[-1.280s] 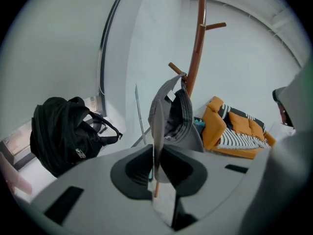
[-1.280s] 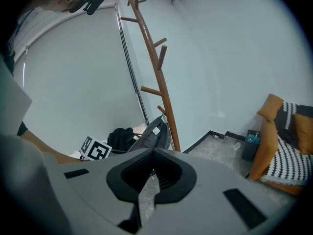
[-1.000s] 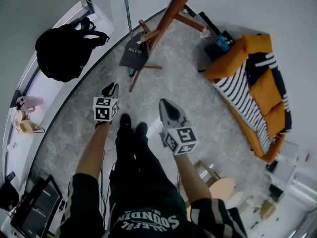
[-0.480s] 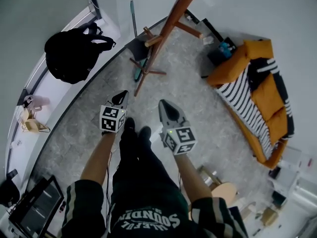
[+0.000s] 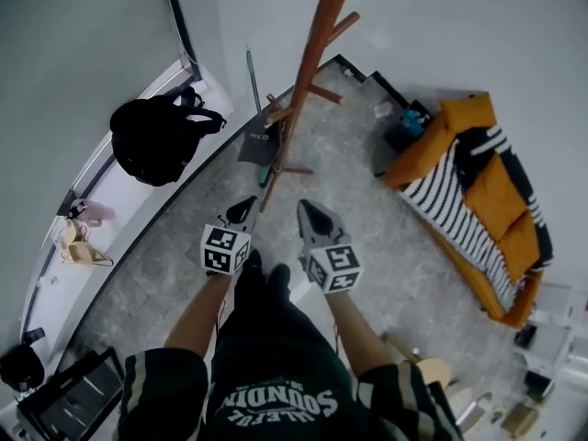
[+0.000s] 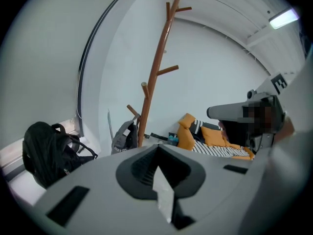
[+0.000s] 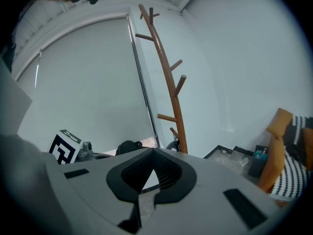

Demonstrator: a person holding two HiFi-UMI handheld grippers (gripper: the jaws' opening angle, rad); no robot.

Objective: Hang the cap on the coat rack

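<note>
The wooden coat rack [image 5: 308, 72] rises from the floor straight ahead of me. A dark grey cap [image 5: 260, 143] hangs on one of its low pegs, near the base. The left gripper view shows the same cap [image 6: 124, 137] beside the pole [image 6: 155, 82], and the right gripper view shows only a sliver of it [image 7: 172, 144] behind the pole [image 7: 168, 80]. My left gripper [image 5: 243, 207] and right gripper [image 5: 306, 209] point at the rack from a short distance back. Both are shut with nothing in them and touch neither cap nor rack.
A black backpack [image 5: 156, 141] sits on a white ledge at the left. An orange sofa [image 5: 478, 200] with a striped blanket stands at the right, dark boxes [image 5: 404, 122] beside it. A thin pole [image 5: 252, 76] leans on the wall behind the rack. Grey floor lies underfoot.
The view has tilted up, showing more of the rack and wall. Both grippers sit closer together and lower in the picture, still shut and empty. The cap stays on its peg.
</note>
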